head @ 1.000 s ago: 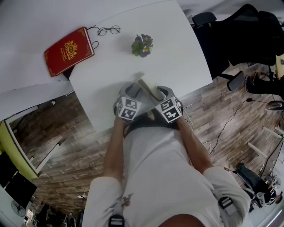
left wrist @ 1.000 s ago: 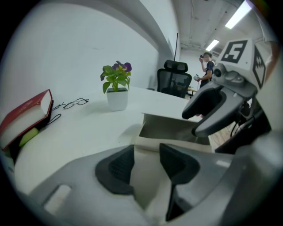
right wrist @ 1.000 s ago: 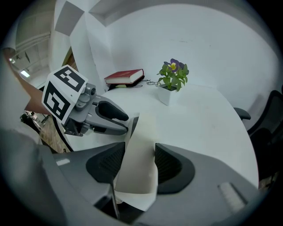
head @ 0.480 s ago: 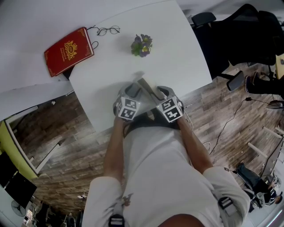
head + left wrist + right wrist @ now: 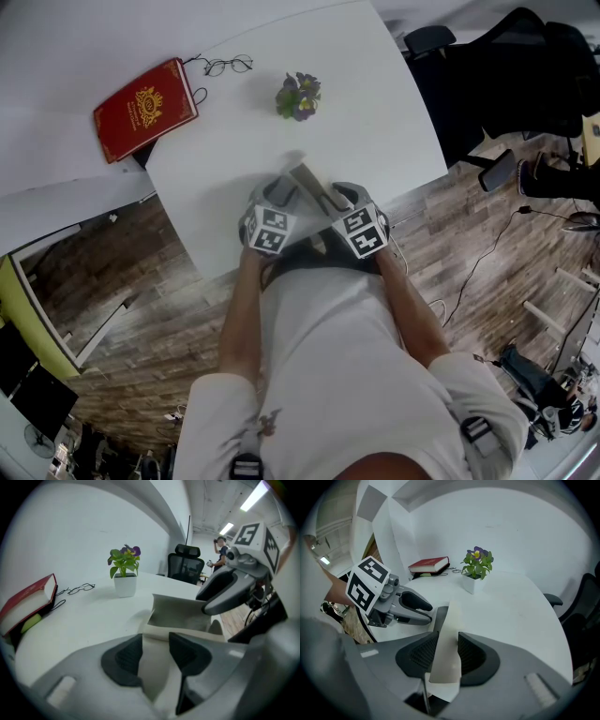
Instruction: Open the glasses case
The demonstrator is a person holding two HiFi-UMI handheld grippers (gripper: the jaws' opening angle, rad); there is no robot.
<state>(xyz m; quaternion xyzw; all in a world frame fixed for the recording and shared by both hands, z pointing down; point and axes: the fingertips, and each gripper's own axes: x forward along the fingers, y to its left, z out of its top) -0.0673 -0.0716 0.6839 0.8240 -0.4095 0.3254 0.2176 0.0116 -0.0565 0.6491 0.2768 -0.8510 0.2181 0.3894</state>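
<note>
A beige glasses case is held over the white table's near edge, between both grippers. My left gripper is shut on the case's lower part, and the opened lid stands up beyond the pads. My right gripper has its jaws on a thin beige flap of the case. Those jaws have just been closing, and both pads now touch the flap. In the head view the left gripper and right gripper sit side by side.
A small potted plant stands mid-table. A red book and a pair of eyeglasses lie at the far left. Black office chairs stand right of the table on a wood floor.
</note>
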